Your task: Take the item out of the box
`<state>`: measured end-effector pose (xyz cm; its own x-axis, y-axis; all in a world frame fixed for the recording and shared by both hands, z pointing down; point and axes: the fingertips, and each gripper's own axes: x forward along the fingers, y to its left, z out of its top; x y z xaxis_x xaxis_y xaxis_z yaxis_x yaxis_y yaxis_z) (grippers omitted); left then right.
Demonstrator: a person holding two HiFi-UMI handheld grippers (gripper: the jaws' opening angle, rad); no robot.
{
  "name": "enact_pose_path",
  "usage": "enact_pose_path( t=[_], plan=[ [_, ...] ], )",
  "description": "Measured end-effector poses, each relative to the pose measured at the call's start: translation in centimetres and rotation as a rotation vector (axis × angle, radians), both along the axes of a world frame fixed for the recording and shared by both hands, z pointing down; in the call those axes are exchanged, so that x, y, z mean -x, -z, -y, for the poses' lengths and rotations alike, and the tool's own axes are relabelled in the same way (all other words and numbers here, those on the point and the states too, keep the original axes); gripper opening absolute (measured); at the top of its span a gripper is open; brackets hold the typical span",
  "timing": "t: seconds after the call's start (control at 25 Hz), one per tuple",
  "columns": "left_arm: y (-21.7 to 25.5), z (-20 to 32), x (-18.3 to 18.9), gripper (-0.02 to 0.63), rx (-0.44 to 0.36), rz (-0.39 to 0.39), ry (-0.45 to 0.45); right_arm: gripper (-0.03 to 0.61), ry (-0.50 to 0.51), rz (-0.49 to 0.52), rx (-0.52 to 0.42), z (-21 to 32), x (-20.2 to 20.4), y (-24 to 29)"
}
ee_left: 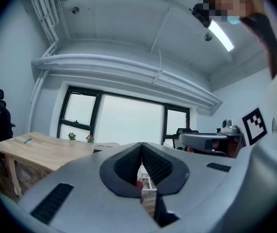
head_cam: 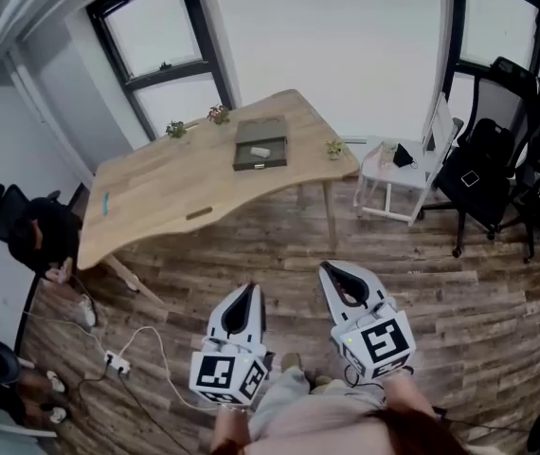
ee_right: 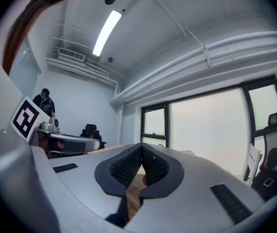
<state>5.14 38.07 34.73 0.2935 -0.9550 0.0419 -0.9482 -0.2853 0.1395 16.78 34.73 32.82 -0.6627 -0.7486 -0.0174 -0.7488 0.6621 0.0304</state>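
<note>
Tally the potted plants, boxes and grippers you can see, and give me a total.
Potted plants: 3
Box: 1
Grippers, the left gripper and the right gripper: 2
Total: 6

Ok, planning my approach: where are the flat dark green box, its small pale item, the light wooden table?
flat dark green box [head_cam: 259, 129], head view, far half.
small pale item [head_cam: 260, 152], head view, middle.
light wooden table [head_cam: 161, 183], head view, bare top.
</note>
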Motion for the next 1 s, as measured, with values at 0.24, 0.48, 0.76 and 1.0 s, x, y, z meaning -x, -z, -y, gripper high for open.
enact_pose_path(
  t=[0.24,0.48,0.76,1.0],
  plan=[
    [0.0,1.6,1.4,0.002,0.000,0.001,-0.021,0.000,-0.014,0.000,0.007,1.5,1.6,0.0],
    [-0.3,3.8,3.6,0.002,-0.005,-0.002,-0.030,0.000,-0.034,-0.010,0.002,3.8,3.9,-0.7],
    [-0.6,6.7,6.2,0.002,-0.002,-0.013,-0.045,0.000,-0.037,-0.027,0.005,6.6,6.8,-1.0],
    [-0.7,8.3,8.0,0.002,0.000,-0.008,-0.067,0.000,-0.074,-0.046,-0.011,8.5,8.4,-1.2]
  ],
)
